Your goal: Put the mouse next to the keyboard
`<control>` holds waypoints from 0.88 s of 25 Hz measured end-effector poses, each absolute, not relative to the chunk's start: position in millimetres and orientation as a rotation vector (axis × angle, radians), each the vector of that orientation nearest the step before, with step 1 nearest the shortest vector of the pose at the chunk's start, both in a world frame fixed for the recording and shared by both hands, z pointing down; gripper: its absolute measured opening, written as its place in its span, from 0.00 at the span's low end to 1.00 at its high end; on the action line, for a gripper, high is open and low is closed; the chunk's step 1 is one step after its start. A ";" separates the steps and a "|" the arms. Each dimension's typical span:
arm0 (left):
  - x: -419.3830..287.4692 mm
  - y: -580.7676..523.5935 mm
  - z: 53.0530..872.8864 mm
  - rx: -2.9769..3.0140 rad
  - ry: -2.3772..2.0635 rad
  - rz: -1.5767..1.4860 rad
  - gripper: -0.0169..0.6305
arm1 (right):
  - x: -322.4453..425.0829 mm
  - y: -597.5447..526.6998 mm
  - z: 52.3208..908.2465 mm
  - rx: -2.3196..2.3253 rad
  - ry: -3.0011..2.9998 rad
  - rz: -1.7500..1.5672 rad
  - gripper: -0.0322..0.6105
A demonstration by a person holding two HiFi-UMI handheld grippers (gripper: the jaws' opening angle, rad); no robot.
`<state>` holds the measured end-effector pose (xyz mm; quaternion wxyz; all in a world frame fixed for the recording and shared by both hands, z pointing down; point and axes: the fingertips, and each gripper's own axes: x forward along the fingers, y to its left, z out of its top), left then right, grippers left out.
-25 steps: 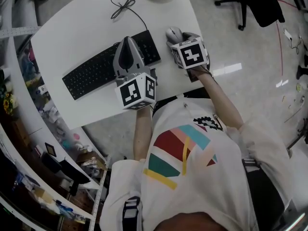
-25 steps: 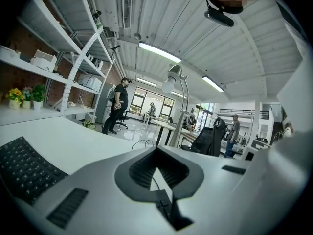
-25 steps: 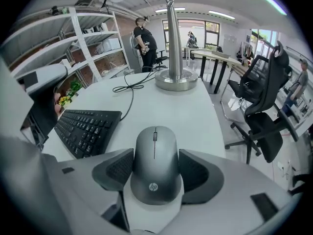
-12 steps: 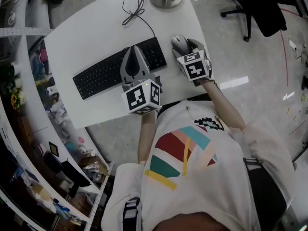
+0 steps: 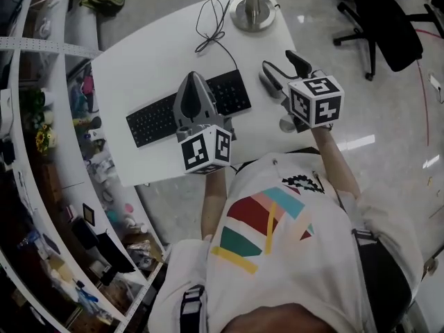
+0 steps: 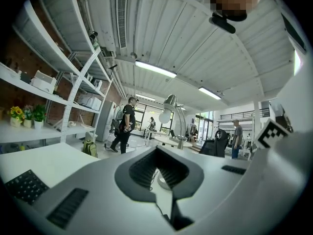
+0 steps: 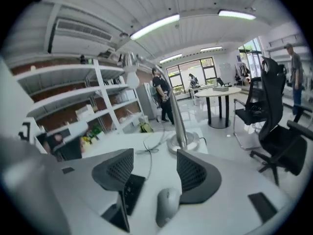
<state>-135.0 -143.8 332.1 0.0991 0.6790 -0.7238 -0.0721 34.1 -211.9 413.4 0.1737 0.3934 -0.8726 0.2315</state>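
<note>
The grey mouse [image 7: 167, 204] lies on the white table [image 5: 152, 54], just right of the black keyboard [image 5: 156, 120] [image 7: 131, 190]. My right gripper [image 7: 154, 168] [image 5: 279, 62] hangs open above the mouse with nothing between its fingers. In the head view this gripper covers the spot where the mouse lies, and I cannot pick it out for sure. My left gripper [image 5: 194, 80] [image 6: 158, 151] hovers over the right half of the keyboard [image 6: 24, 185], its jaws closed together on nothing.
A lamp base [image 5: 252, 12] [image 7: 182, 141] stands at the table's far edge, with the keyboard's cable [image 5: 211, 26] looped beside it. A black office chair [image 5: 388, 19] [image 7: 274, 126] is on the floor at the right. Cluttered shelves [image 5: 41, 116] line the left side.
My right gripper has lifted up and back from the mouse, which stays on the table. The left gripper holds its place over the keyboard. The head camera has shifted.
</note>
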 end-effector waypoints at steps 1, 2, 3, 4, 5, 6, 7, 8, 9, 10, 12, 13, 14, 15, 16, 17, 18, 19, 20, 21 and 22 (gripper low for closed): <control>-134.6 -145.0 323.9 2.020 -2.147 -0.232 0.09 | 30.9 -212.6 394.7 1.100 -2.543 0.700 0.48; -133.6 -146.5 315.4 2.034 -2.150 -0.250 0.09 | 28.0 -212.9 376.5 1.085 -2.610 0.747 0.48; -132.4 -148.1 306.7 2.049 -2.152 -0.265 0.09 | 24.7 -211.9 358.4 1.060 -2.679 0.799 0.48; -130.9 -149.6 298.4 2.065 -2.152 -0.277 0.09 | 20.9 -209.2 339.7 1.018 -2.755 0.860 0.48; -129.0 -150.6 290.5 2.080 -2.151 -0.287 0.09 | 17.0 -204.7 320.4 0.958 -2.836 0.923 0.48; -126.8 -150.8 283.2 2.094 -2.150 -0.299 0.09 | 13.5 -199.1 301.3 0.892 -2.915 0.967 0.48; -124.6 -150.2 276.2 2.108 -2.148 -0.313 0.09 | 10.9 -193.7 283.9 0.837 -2.979 0.971 0.48; -122.5 -149.2 269.8 2.123 -2.148 -0.326 0.09 | 9.7 -189.9 269.9 0.815 -3.019 0.928 0.48; -120.6 -148.1 263.9 2.138 -2.149 -0.334 0.09 | 10.4 -188.3 260.4 0.834 -3.033 0.849 0.42; -119.2 -147.1 258.9 2.151 -2.152 -0.336 0.09 | 12.8 -188.3 255.2 0.885 -3.021 0.755 0.21; -117.1 -145.9 251.8 2.168 -2.160 -0.322 0.09 | 16.9 -187.9 254.0 0.977 -2.964 0.596 0.07; -116.3 -146.0 249.3 2.173 -2.164 -0.310 0.09 | 17.4 -186.9 255.4 0.997 -2.941 0.549 0.07; -115.6 -146.5 247.0 2.179 -2.168 -0.297 0.09 | 17.3 -185.7 257.1 1.006 -2.926 0.520 0.07; -115.1 -147.0 244.9 2.184 -2.173 -0.283 0.09 | 16.7 -184.3 259.1 1.008 -2.916 0.497 0.07; -114.9 -147.1 242.7 2.190 -2.178 -0.270 0.09 | 15.5 -182.7 261.4 1.005 -2.905 0.468 0.07; -115.0 -146.8 240.4 2.194 -2.182 -0.260 0.09 | 13.9 -181.1 263.7 0.999 -2.892 0.429 0.07; -115.3 -146.4 238.0 2.197 -2.185 -0.254 0.09 | 12.5 -179.9 265.4 0.996 -2.877 0.389 0.07; -115.6 -146.0 235.7 2.200 -2.187 -0.251 0.09 | 11.7 -179.1 266.5 0.998 -2.865 0.360 0.07; -115.6 -146.0 233.7 2.202 -2.188 -0.247 0.09 | 11.7 -179.0 267.1 1.005 -2.857 0.350 0.07; -115.0 -146.3 232.1 2.204 -2.188 -0.243 0.09 | 12.5 -179.4 267.4 1.014 -2.853 0.352 0.07; -114.0 -146.7 230.8 2.209 -2.185 -0.238 0.09 | 13.9 -180.1 267.9 1.022 -2.849 0.355 0.07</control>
